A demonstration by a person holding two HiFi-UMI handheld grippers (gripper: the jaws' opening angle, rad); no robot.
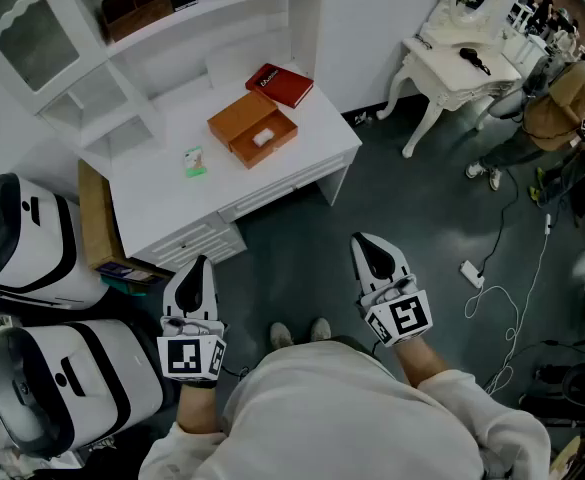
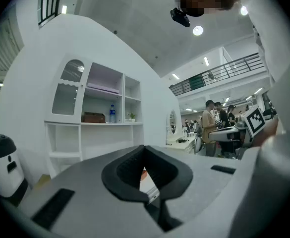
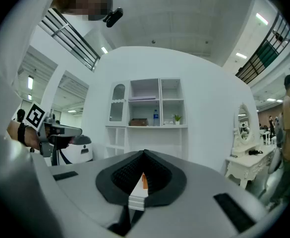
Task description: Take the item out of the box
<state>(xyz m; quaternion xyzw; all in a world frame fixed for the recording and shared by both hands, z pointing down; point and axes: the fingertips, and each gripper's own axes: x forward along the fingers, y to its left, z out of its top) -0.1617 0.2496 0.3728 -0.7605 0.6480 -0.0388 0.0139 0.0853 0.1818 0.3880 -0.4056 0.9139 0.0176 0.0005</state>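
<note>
Starting with the head view, the left claw (image 1: 198,268) and the right claw (image 1: 367,246) are held level in front of the body, at 7 and 5 o'clock of the frame. Both are aimed toward the white tabletop (image 1: 162,198) at 11 o'clock. The orange box (image 1: 240,118) lies open on it, well apart from both claws, with its lid touching its tray. The white item (image 1: 263,137) is seen lying in the tray. A flat red thing (image 1: 279,85) is set just beside the box at its 1 o'clock, and a small green thing (image 1: 194,161) lies near it at its 8 o'clock.

In the left gripper view, the left claw's jaws are seen closed tip to tip, with nothing clamped. Only a sliver of orange and a white edge show through the hollow behind the tips. A bottle (image 2: 112,114) and a small plant (image 2: 131,116) are shown on the shelf at 10 o'clock; neither can be made out from above. The right claw's marker cube (image 2: 255,120) appears at 3 o'clock.

In the right gripper view, the right claw's jaws are likewise seen together and empty, with the same orange sliver behind them. An oval mirror (image 3: 242,120) over a white vanity table (image 3: 249,165) is shown at 3 to 4 o'clock.
</note>
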